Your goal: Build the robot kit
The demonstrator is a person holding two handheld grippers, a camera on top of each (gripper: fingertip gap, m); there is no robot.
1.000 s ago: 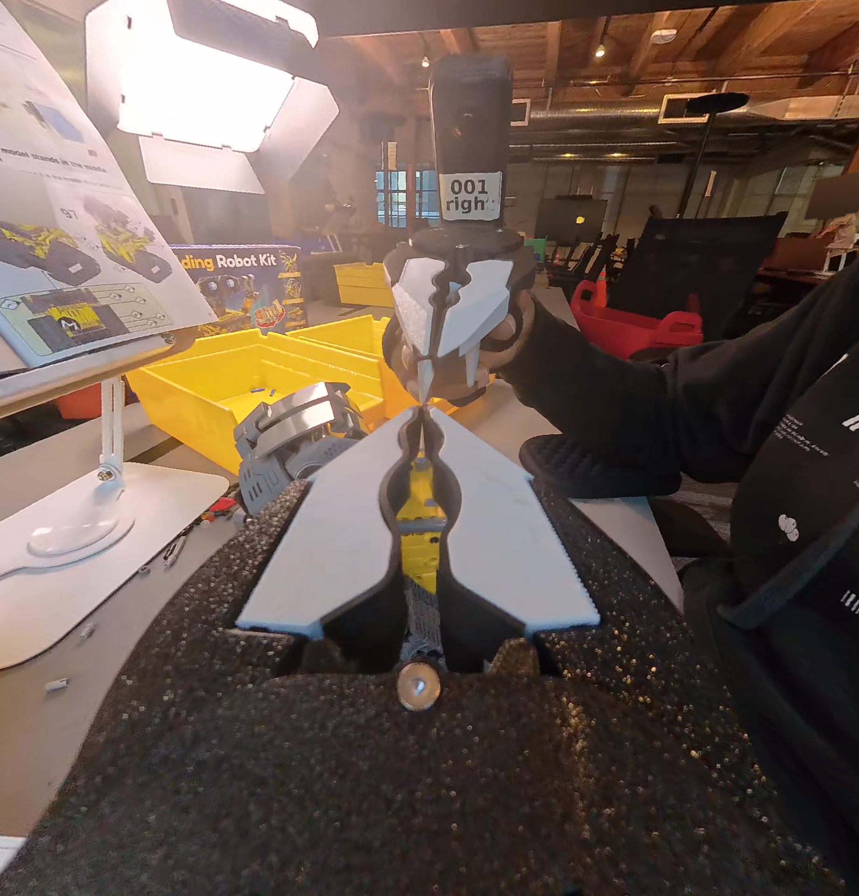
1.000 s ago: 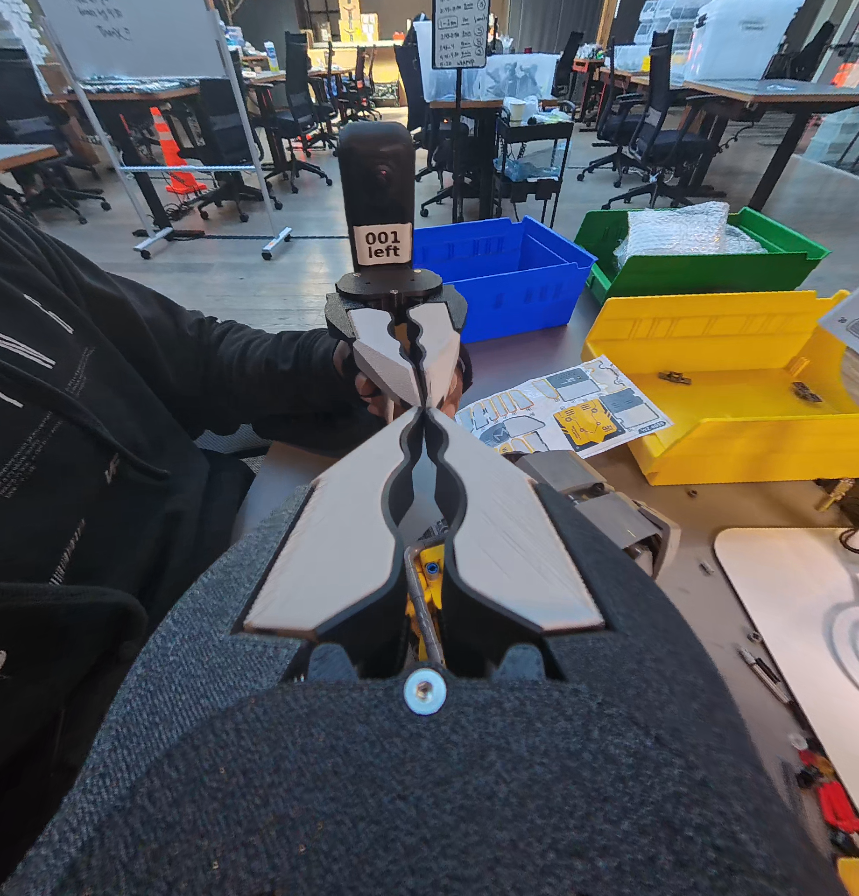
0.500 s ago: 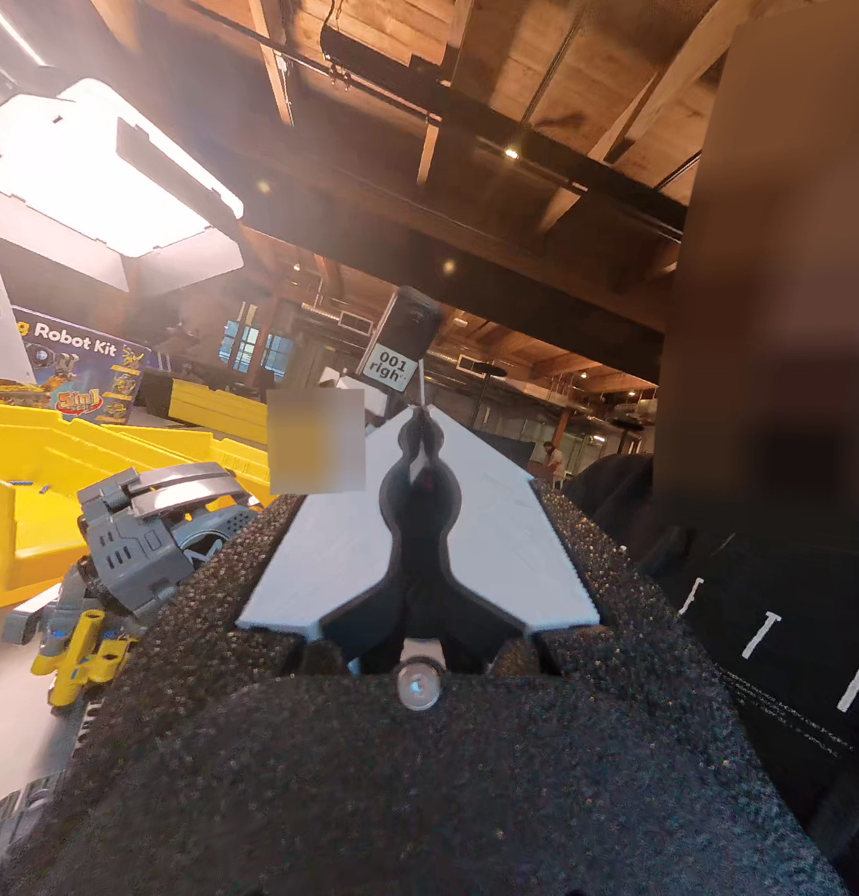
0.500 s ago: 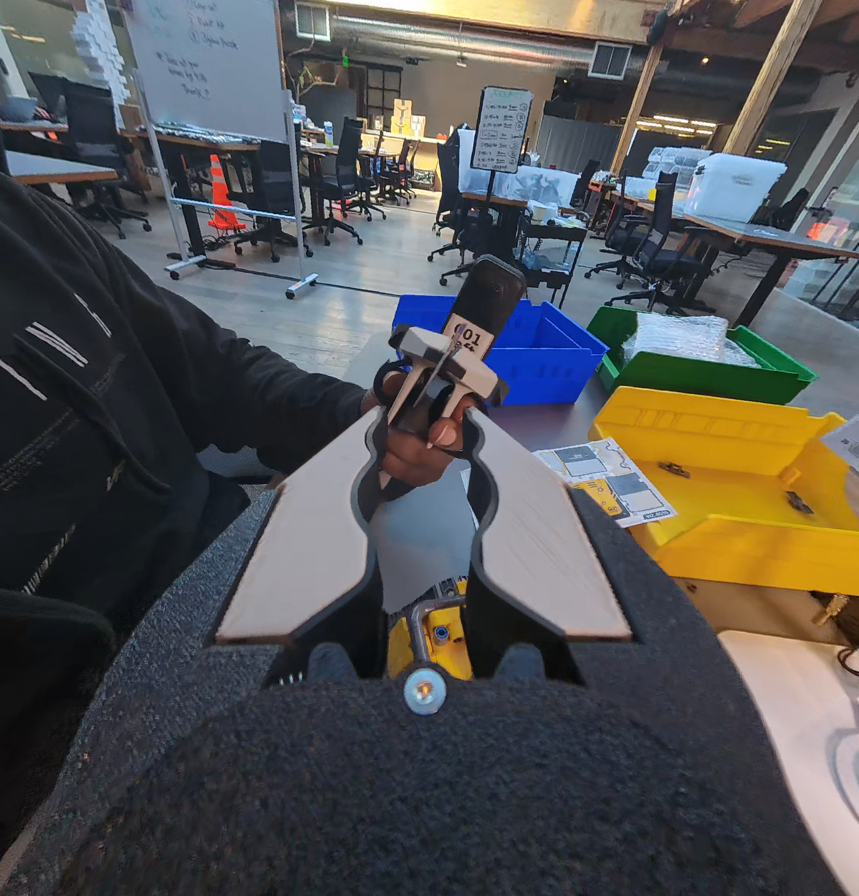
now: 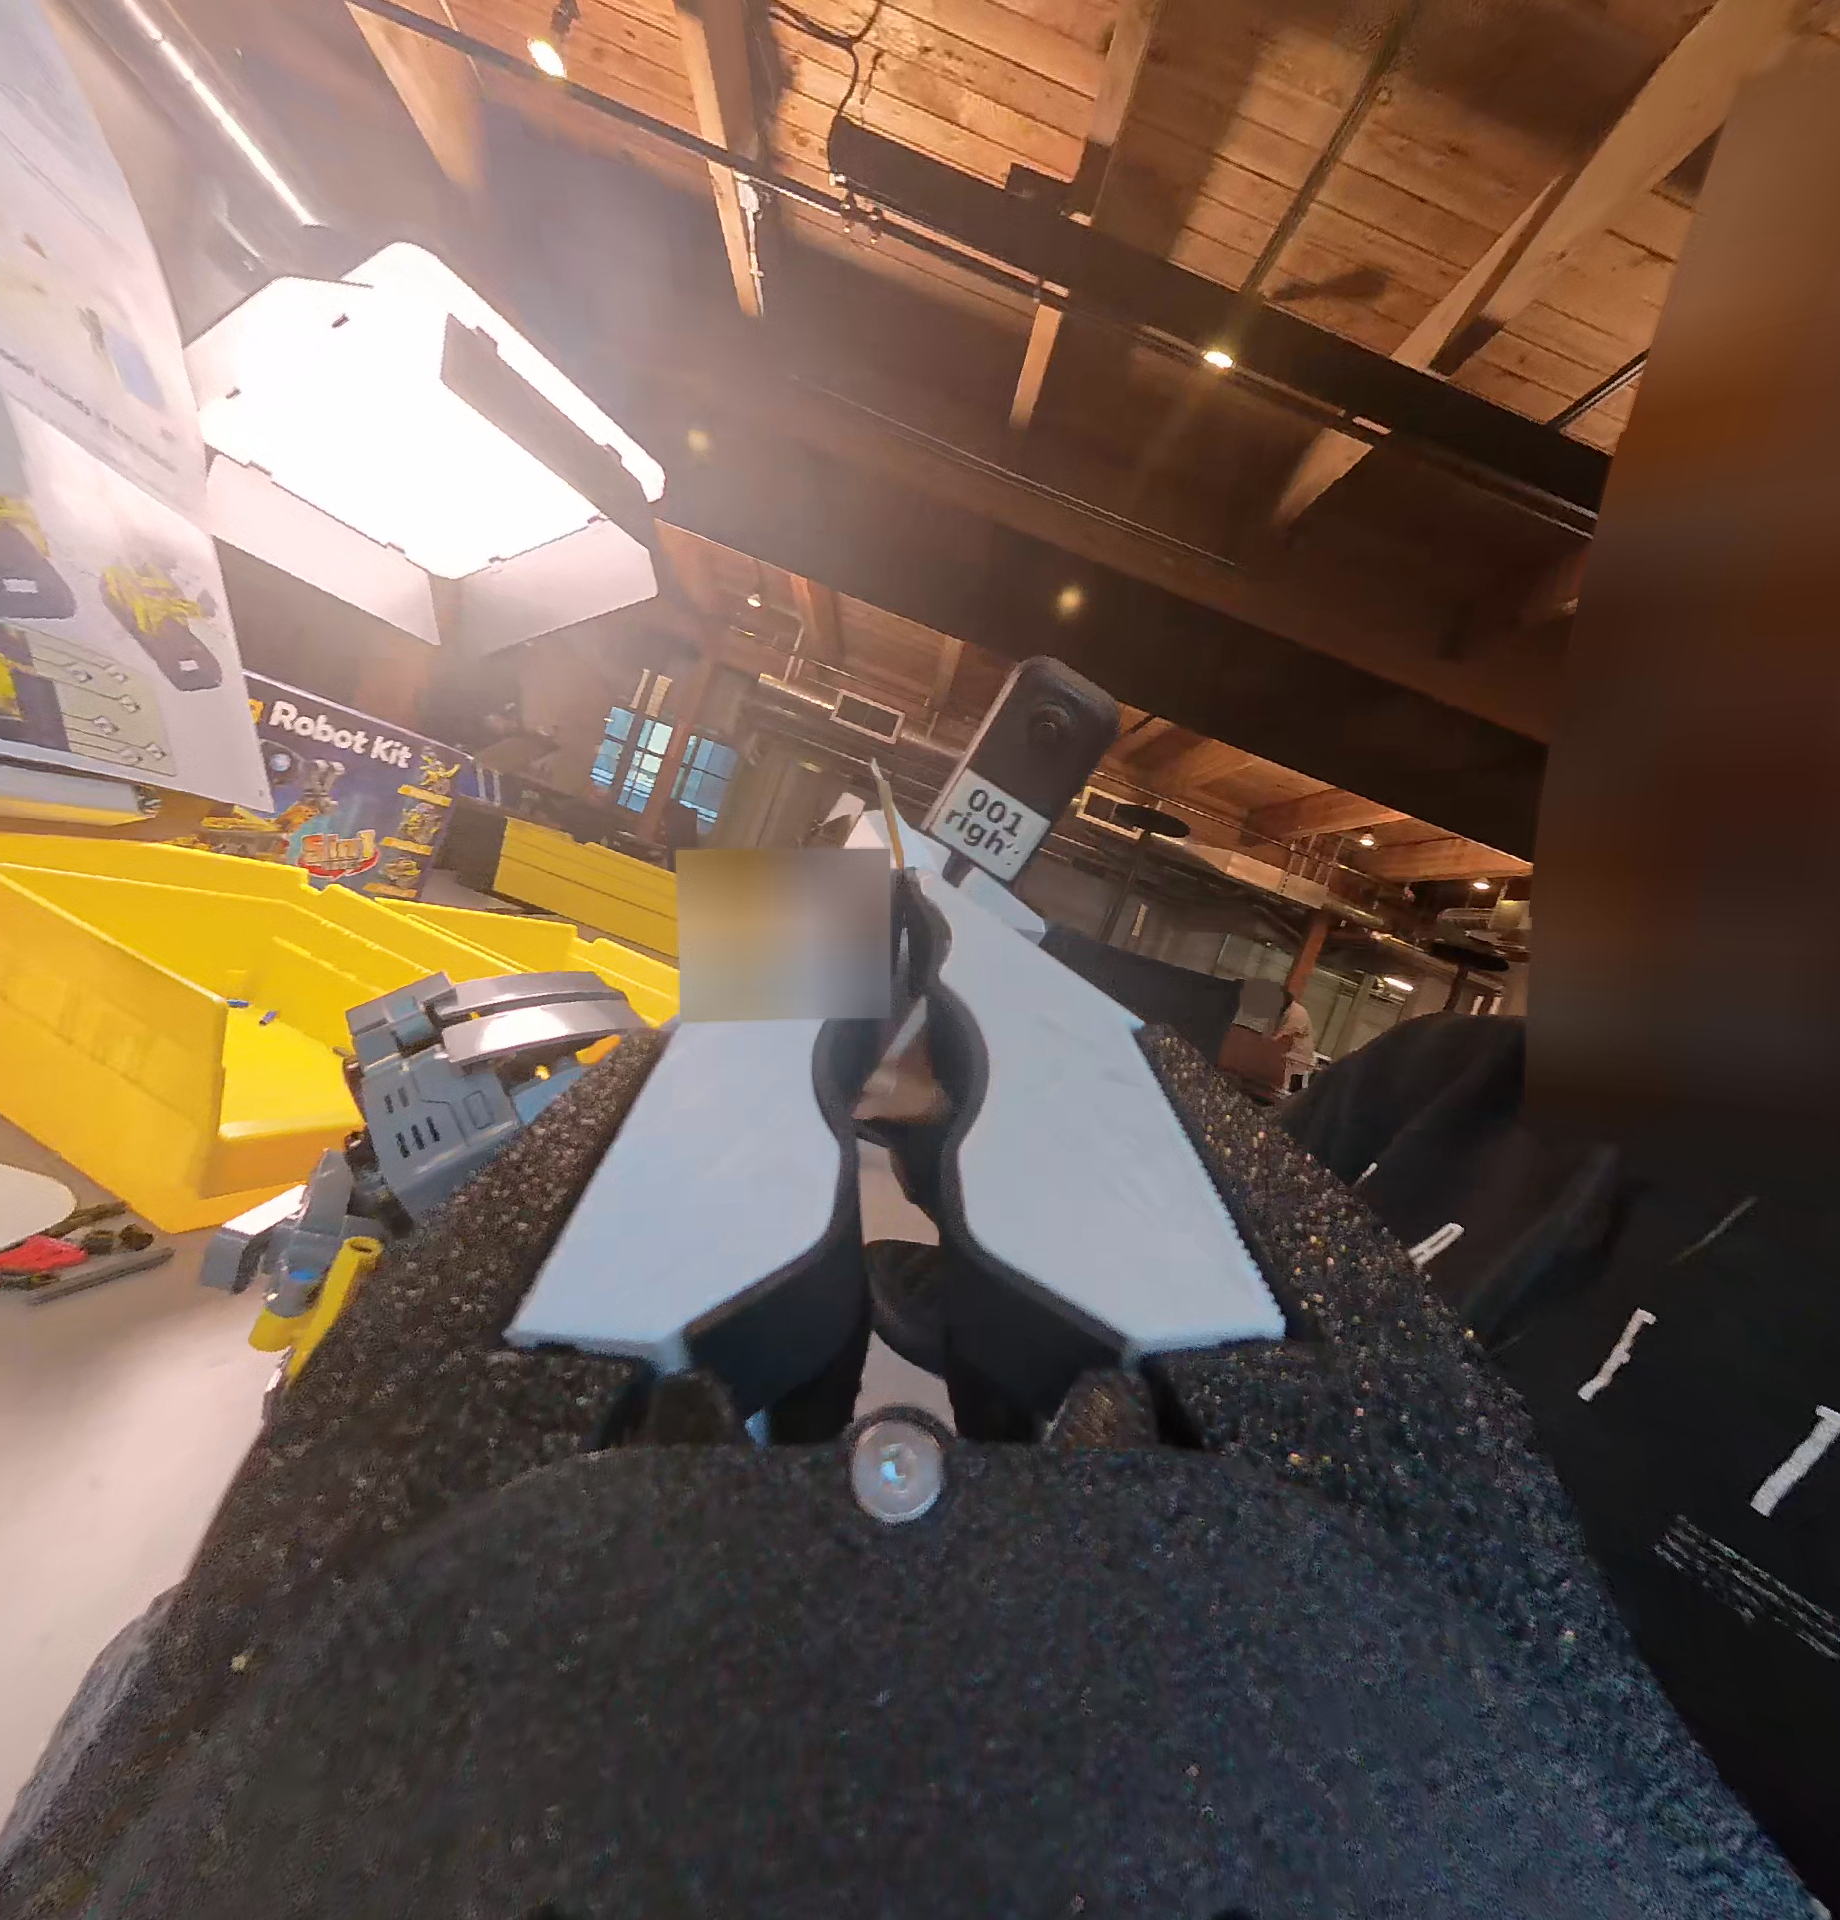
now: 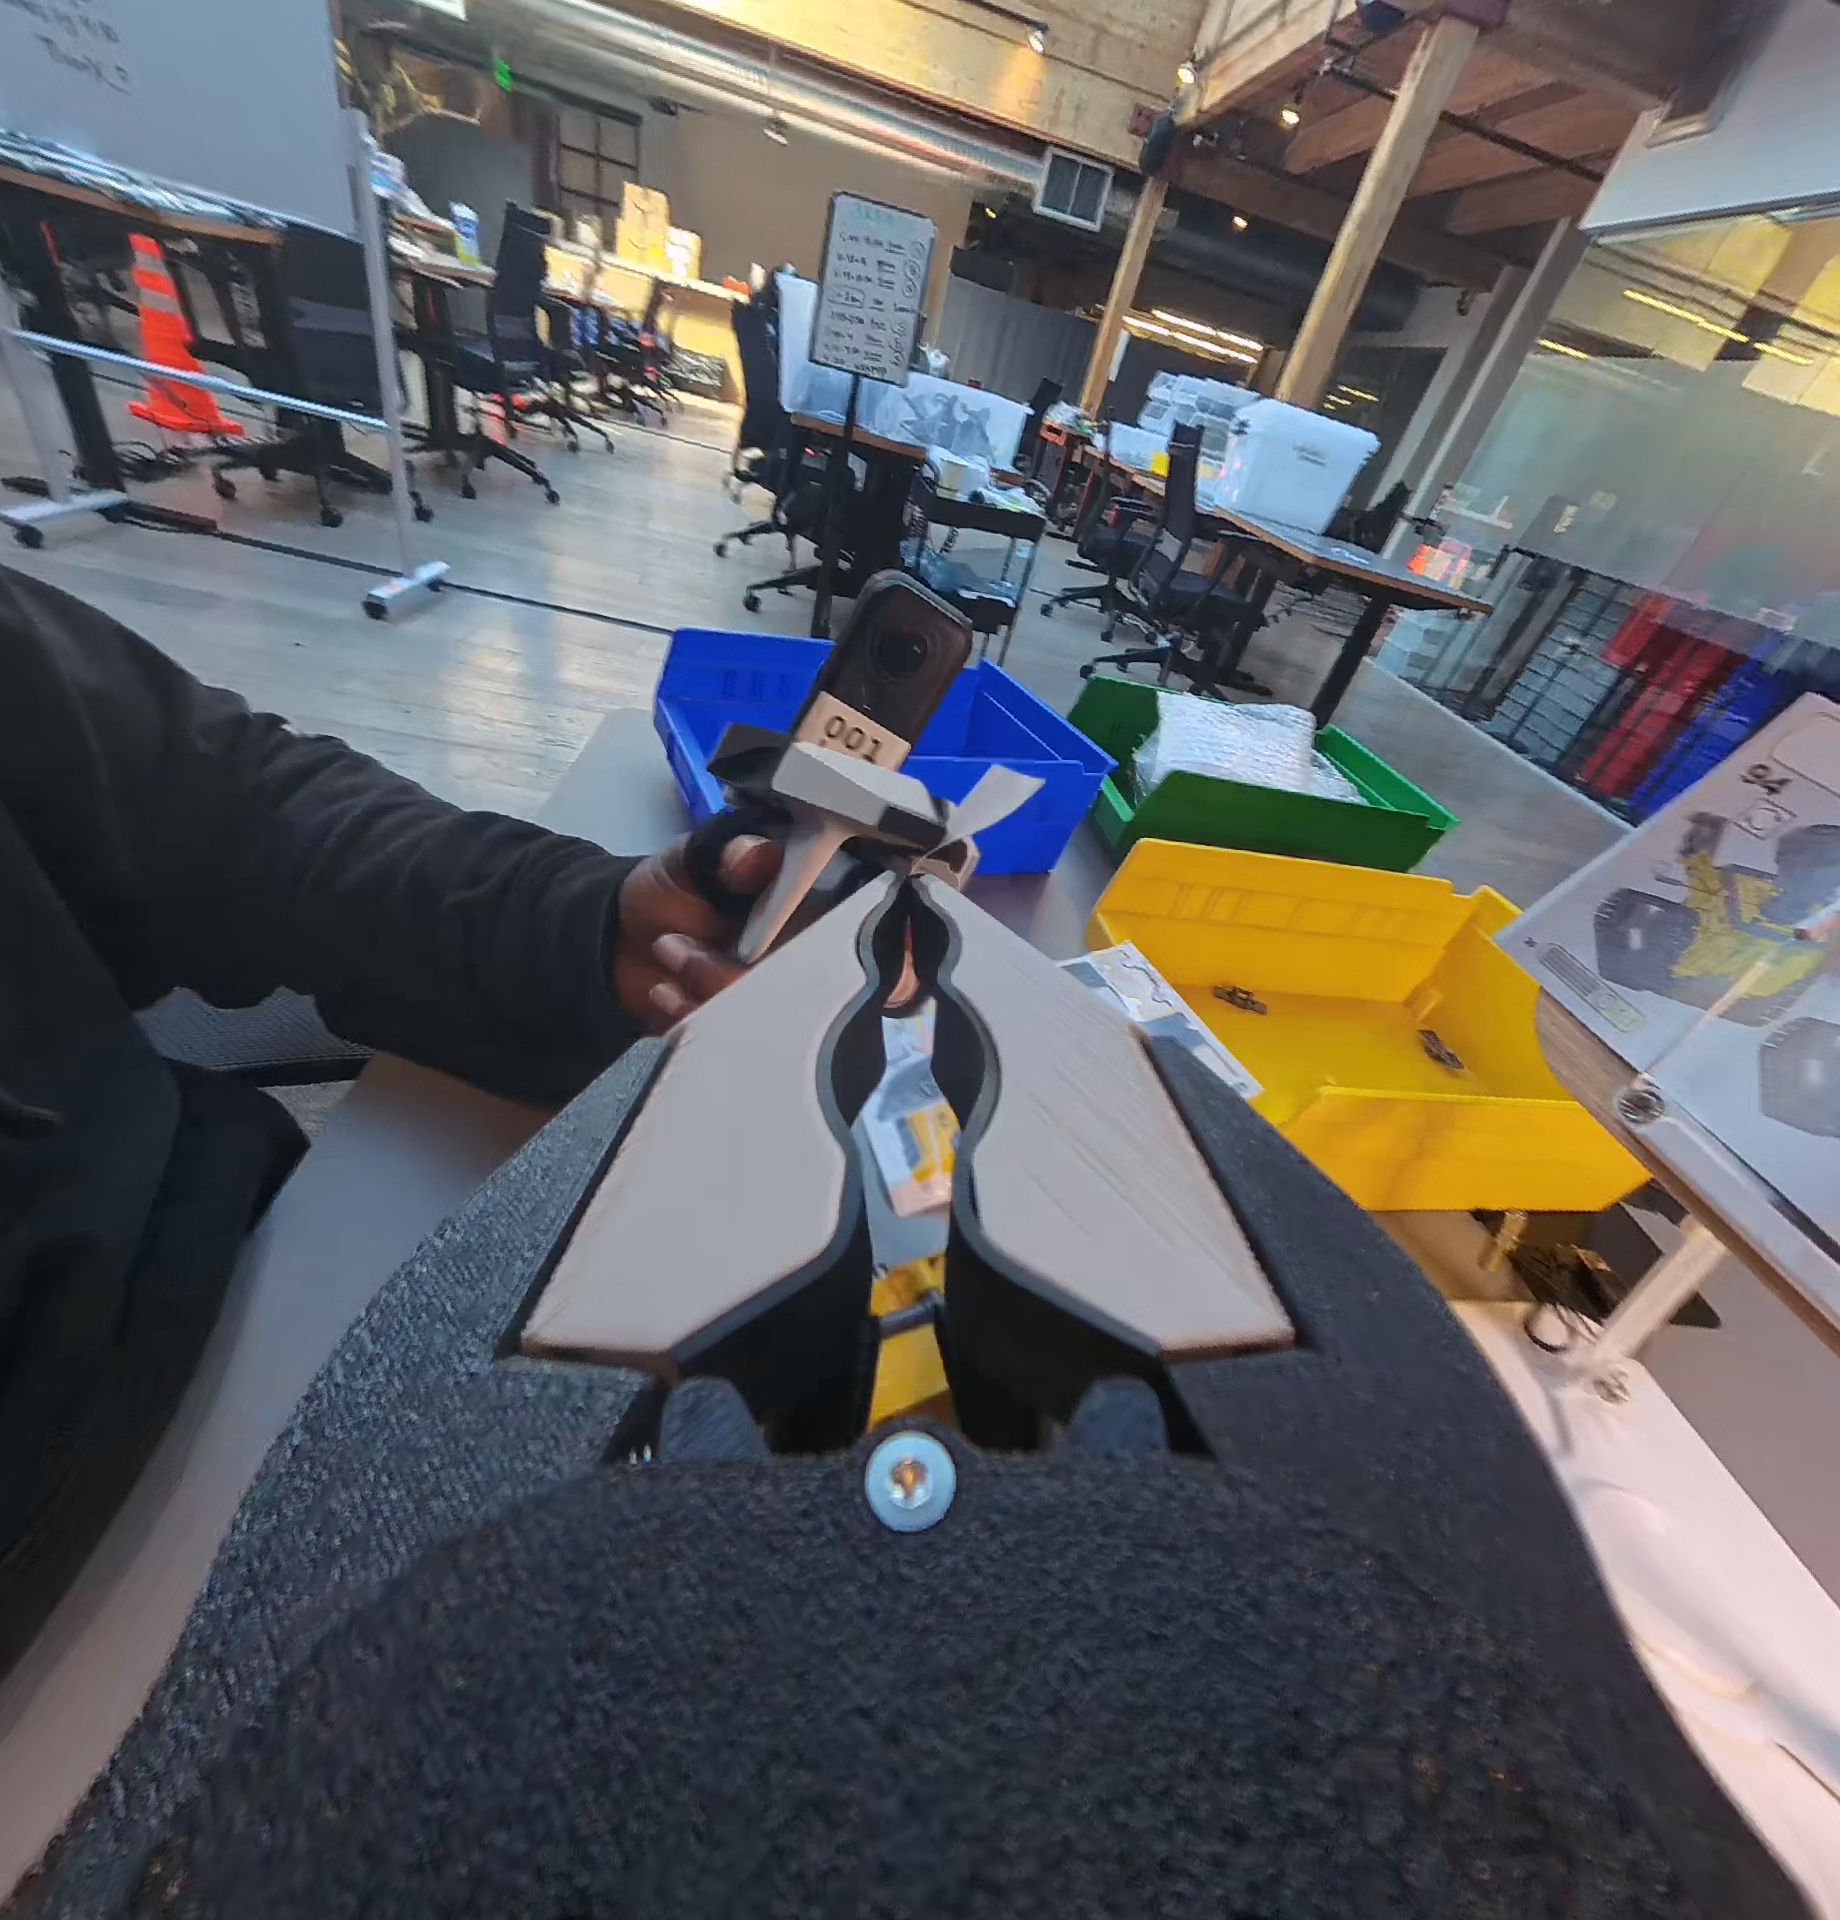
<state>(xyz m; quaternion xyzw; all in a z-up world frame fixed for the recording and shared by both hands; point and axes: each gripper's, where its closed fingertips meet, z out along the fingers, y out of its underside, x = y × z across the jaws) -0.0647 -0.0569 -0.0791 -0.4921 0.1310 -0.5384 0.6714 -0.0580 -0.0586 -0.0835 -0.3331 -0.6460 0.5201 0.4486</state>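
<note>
My left gripper (image 5: pixel 903 896) is shut and tilted up toward the ceiling; a blur patch hides part of its left finger. A thin tan sliver (image 5: pixel 885 816) sticks up just past its tips; I cannot tell what it is. My right gripper (image 6: pixel 900 885) is shut, its tips meeting the left gripper (image 6: pixel 854 821), which a hand holds. The right gripper also shows in the left wrist view (image 5: pixel 957 862), tip to tip with mine. A grey and yellow toy model (image 5: pixel 448 1091) lies on the table to the left. A yellow piece (image 6: pixel 900 1340) shows below the right jaws.
Yellow trays (image 5: pixel 116 987) (image 6: pixel 1363 1039), a blue bin (image 6: pixel 1009 748) and a green bin (image 6: pixel 1259 810) stand on the table. An instruction sheet on a stand (image 6: pixel 1726 966) is at the right, its white base (image 6: pixel 1674 1558) below. Small loose parts (image 5: pixel 54 1257) lie at the left. A dark sleeve (image 6: pixel 272 852) crosses from the left. Left and right tips are no more than a few centimetres apart.
Both grippers have tilted upward and the left view swung from the table to the ceiling. The right gripper opened half a second ago and is shut again. The model now lies left of my left gripper.
</note>
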